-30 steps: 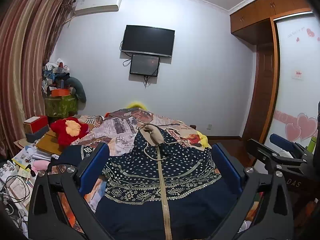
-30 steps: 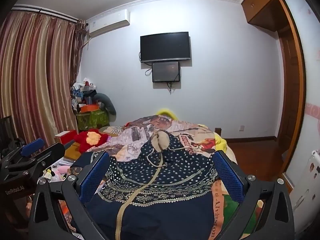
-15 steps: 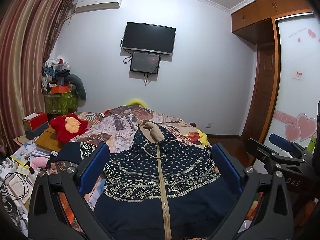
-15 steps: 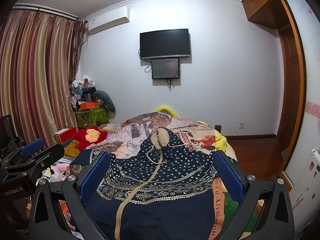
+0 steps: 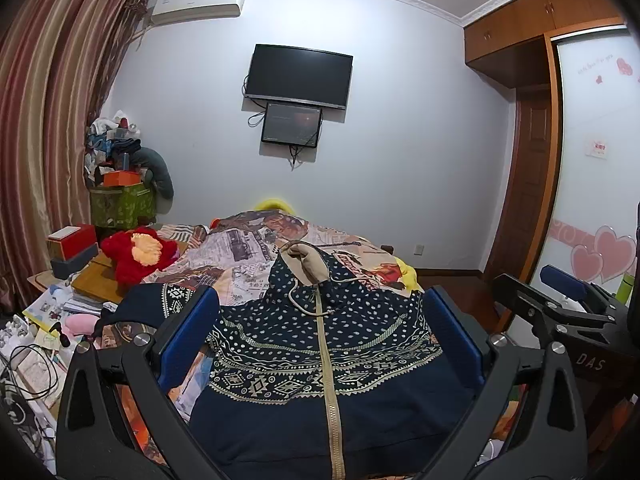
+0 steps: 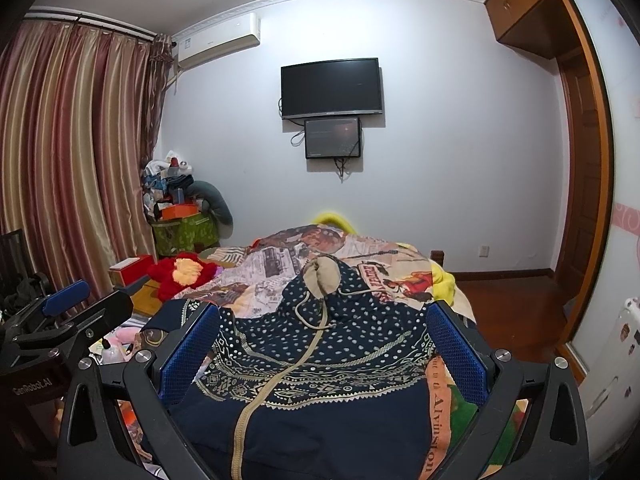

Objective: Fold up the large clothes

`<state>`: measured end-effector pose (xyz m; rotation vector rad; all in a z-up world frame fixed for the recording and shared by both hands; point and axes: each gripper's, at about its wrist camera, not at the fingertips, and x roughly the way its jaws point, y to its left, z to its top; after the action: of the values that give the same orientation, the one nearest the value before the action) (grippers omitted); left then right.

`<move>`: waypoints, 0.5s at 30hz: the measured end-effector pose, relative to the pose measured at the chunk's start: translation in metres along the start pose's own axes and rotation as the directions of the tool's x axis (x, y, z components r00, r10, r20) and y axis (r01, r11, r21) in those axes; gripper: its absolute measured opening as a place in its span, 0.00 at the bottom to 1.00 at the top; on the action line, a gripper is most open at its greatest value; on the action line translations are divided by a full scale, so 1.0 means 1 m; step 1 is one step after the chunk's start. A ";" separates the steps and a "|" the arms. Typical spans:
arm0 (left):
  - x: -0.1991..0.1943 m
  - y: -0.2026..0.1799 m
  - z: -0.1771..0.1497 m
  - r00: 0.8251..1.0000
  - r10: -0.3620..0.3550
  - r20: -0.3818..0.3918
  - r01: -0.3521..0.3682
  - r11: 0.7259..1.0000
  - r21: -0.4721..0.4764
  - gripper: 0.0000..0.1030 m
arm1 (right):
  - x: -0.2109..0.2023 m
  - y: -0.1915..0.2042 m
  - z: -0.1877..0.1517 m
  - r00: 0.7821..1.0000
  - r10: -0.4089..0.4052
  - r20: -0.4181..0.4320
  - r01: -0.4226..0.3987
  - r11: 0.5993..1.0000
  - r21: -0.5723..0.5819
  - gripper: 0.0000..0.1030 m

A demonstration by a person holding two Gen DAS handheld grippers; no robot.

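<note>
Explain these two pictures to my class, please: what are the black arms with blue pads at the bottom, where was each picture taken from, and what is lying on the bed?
Each picture comes from a camera on a hand-held gripper, looking forward along its two fingers. The black arms with blue pads are those fingers. One view belongs to the left gripper, the other to the right gripper; each also shows its neighbour at the edge. Both stand open and hold nothing. On the bed, with its printed cover, lies a navy hooded jacket, spread out, zipper closed, hood pointing to the far wall. A red plush toy sits left of the bed.
</note>
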<state>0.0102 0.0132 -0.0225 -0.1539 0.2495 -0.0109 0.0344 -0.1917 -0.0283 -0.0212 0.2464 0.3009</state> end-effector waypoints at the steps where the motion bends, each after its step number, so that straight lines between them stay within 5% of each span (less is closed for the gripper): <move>1: 0.000 0.000 0.000 1.000 0.000 0.000 0.000 1.000 0.000 1.00 | 0.000 -0.001 0.001 1.000 0.000 -0.001 0.000 1.000 0.000 1.00; 15: 0.001 0.002 0.000 1.000 0.000 0.000 0.000 1.000 -0.001 1.00 | 0.000 0.000 0.002 1.000 0.002 0.001 -0.002 1.000 -0.001 1.00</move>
<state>0.0107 0.0147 -0.0230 -0.1547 0.2492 -0.0111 0.0346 -0.1919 -0.0267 -0.0217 0.2453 0.3027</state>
